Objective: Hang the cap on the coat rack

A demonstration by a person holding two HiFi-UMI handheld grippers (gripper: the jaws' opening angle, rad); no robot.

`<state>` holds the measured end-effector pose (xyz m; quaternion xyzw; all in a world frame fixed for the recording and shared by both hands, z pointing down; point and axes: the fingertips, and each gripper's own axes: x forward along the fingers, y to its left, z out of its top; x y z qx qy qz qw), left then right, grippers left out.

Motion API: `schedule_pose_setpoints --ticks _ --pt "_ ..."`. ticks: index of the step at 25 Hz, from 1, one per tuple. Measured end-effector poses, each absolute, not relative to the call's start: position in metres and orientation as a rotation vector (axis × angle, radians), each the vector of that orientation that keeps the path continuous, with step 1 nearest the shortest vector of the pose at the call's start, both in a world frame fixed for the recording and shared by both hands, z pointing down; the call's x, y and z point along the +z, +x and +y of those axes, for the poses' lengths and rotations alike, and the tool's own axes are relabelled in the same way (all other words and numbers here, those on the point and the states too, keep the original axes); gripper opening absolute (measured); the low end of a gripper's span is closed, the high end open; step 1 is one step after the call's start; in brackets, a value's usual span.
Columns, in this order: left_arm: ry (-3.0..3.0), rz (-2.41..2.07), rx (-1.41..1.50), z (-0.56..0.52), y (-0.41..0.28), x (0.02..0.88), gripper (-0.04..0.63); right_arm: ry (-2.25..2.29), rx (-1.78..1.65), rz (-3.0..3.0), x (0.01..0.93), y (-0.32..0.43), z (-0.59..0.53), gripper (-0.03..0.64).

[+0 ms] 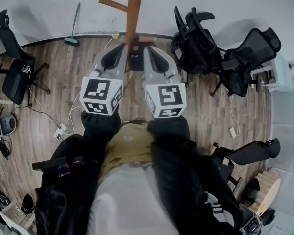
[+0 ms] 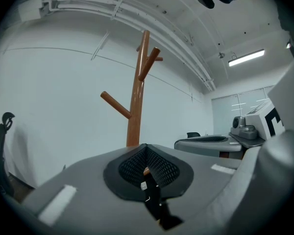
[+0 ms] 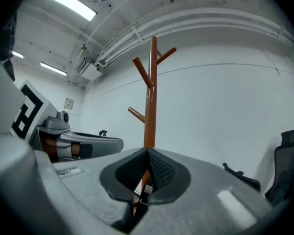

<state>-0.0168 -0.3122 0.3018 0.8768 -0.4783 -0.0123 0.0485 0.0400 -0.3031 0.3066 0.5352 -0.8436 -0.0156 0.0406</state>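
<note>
The wooden coat rack (image 1: 134, 18) stands just ahead of me on the wood floor, its pole and slanted pegs showing in the left gripper view (image 2: 134, 116) and in the right gripper view (image 3: 150, 106). Both grippers are raised side by side towards it. My left gripper (image 1: 121, 48) is shut with nothing between its pads (image 2: 146, 147). The right gripper (image 1: 150, 49) is likewise shut and empty (image 3: 148, 152). An olive-tan piece of fabric (image 1: 129, 143) lies against the person's body between the black sleeves. I cannot tell whether it is the cap.
Black office chairs stand at the left (image 1: 17, 67), at the back right (image 1: 198, 38) (image 1: 250, 58) and at the lower right (image 1: 245, 153). A power strip with cables (image 1: 61, 130) lies on the floor. A broom (image 1: 73, 31) leans on the wall.
</note>
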Motion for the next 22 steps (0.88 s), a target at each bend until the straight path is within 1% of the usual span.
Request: schedule_pose_setpoints --ticks 22 --pt "2.664 -1.461 -0.024 -0.3130 -0.0165 0.3054 -0.002 1.646 -0.012 -2.586 0.3087 0.0394 -0.3039 -0.003"
